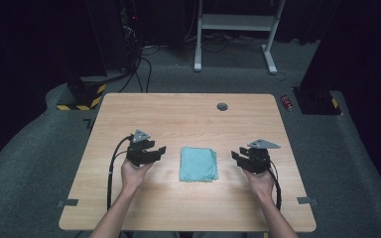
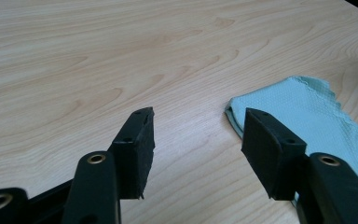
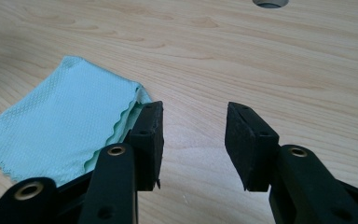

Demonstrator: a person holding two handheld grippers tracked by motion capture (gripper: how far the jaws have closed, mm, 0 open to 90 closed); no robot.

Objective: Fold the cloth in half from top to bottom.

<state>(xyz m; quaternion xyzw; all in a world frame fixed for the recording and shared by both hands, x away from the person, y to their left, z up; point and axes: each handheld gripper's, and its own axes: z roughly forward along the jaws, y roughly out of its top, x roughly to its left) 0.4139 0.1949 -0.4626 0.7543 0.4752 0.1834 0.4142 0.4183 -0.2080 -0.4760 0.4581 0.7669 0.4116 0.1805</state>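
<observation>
Cloth (image 1: 198, 164), folded and teal, is lying flat toward the near edge of the surface (image 1: 188, 116), midway between its side edges. The left hand-held gripper (image 1: 159, 151) and right hand-held gripper (image 1: 236, 157) are hovering on either side, jaws spread and pinching nothing. The folding looks finished; next, both probably need only to be drawing clear.

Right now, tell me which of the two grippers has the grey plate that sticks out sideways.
The right gripper, right of the folded teal cloth: its plate juts out sideways. The left gripper's plate sits compact on top.
</observation>
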